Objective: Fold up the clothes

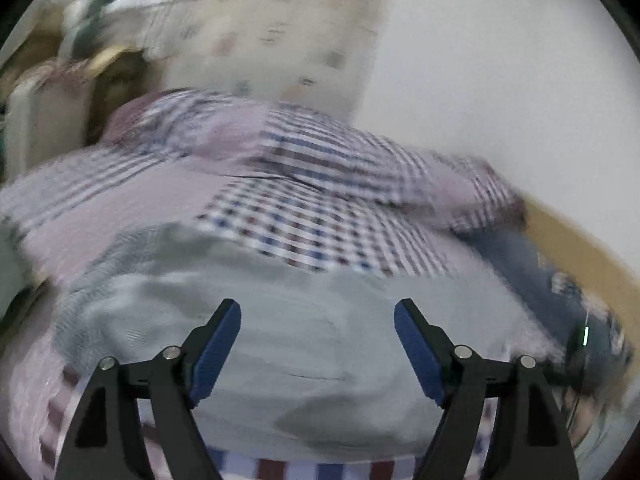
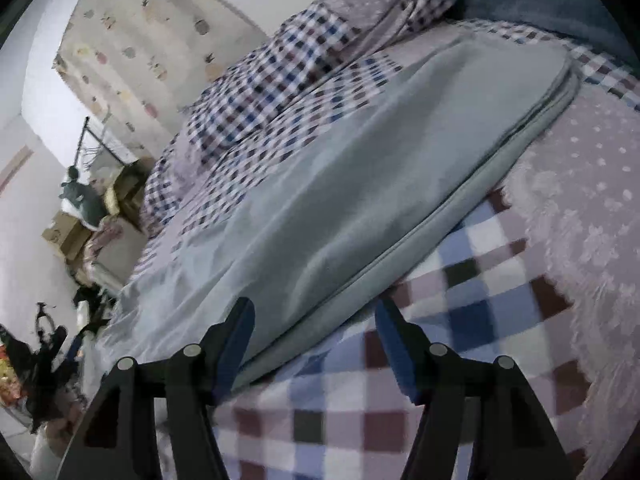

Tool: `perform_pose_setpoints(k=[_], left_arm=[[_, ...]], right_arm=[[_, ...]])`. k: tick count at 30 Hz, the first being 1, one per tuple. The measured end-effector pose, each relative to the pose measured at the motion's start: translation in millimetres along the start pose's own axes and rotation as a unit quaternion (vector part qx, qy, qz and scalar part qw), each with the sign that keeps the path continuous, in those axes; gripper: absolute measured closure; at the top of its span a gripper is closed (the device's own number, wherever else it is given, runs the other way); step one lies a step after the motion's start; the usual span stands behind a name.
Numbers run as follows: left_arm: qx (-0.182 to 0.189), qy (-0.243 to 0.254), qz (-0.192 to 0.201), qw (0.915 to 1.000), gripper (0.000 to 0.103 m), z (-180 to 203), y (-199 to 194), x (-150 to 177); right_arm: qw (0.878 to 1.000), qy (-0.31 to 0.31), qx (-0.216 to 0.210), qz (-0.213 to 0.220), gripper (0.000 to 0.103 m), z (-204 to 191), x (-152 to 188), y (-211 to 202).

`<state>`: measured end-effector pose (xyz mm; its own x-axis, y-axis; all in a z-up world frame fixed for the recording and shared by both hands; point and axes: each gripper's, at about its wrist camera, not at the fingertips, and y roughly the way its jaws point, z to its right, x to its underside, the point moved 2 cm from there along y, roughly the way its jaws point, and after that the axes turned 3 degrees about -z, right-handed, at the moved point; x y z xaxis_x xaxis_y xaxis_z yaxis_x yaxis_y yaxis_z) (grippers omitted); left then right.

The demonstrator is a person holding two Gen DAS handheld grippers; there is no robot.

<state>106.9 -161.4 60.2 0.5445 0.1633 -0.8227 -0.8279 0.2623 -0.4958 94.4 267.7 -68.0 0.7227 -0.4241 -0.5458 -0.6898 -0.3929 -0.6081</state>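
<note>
I see my left tool (image 1: 317,320) wide open and holding nothing above the grey garment (image 1: 304,320), which lies flat on the checked bedcover (image 1: 320,236) just ahead, while my right tool (image 2: 315,316), also wide open and empty, stands at the garment's folded edge (image 2: 400,256).

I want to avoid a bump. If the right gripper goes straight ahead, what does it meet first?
Probably the folded edge of the grey garment, lying just ahead of the open right gripper on the checked bedcover; depth is unclear.
</note>
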Motion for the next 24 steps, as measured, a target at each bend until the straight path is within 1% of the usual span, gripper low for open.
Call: perform_pose_setpoints(k=[2, 3, 7, 9, 11, 13, 15, 17, 18, 21, 24], left_arm=[[0.02, 0.041, -0.016, 0.9988, 0.02, 33, 14, 7], [0.032, 0.058, -0.023, 0.9975, 0.02, 48, 21, 10], [0.088, 0.104, -0.046, 0.9896, 0.02, 99, 38, 28], [0.106, 0.128, -0.059, 0.9842, 0.02, 120, 43, 37], [0.117, 0.154, -0.078, 0.9779, 0.02, 139, 50, 49], [0.107, 0.191, -0.111, 0.9695, 0.02, 156, 64, 65], [0.082, 0.217, -0.144, 0.9618, 0.021, 164, 77, 80], [0.057, 0.236, -0.178, 0.9537, 0.021, 166, 90, 95], [0.058, 0.233, -0.184, 0.9533, 0.021, 166, 93, 97], [0.068, 0.217, -0.186, 0.9558, 0.021, 163, 94, 94], [0.076, 0.205, -0.19, 0.9572, 0.021, 161, 92, 89]], right_arm=[[1.0, 0.007, -0.003, 0.018, 0.035, 5, -10, 0], [1.0, 0.015, -0.012, 0.021, 0.035, 9, -14, 1], [0.997, 0.062, -0.038, 0.022, 0.035, 27, -29, 14], [0.996, 0.081, -0.037, 0.021, 0.035, 37, -36, 23], [0.994, 0.101, -0.023, 0.019, 0.035, 49, -42, 30], [0.993, 0.116, -0.006, 0.026, 0.037, 63, -48, 28], [0.991, 0.127, 0.009, 0.042, 0.037, 78, -56, 22], [0.989, 0.129, 0.039, 0.06, 0.037, 98, -66, 9], [0.987, 0.134, 0.051, 0.07, 0.037, 111, -72, 2], [0.979, 0.16, 0.073, 0.101, 0.037, 152, -94, -13], [0.974, 0.182, 0.082, 0.107, 0.036, 193, -127, -21]])
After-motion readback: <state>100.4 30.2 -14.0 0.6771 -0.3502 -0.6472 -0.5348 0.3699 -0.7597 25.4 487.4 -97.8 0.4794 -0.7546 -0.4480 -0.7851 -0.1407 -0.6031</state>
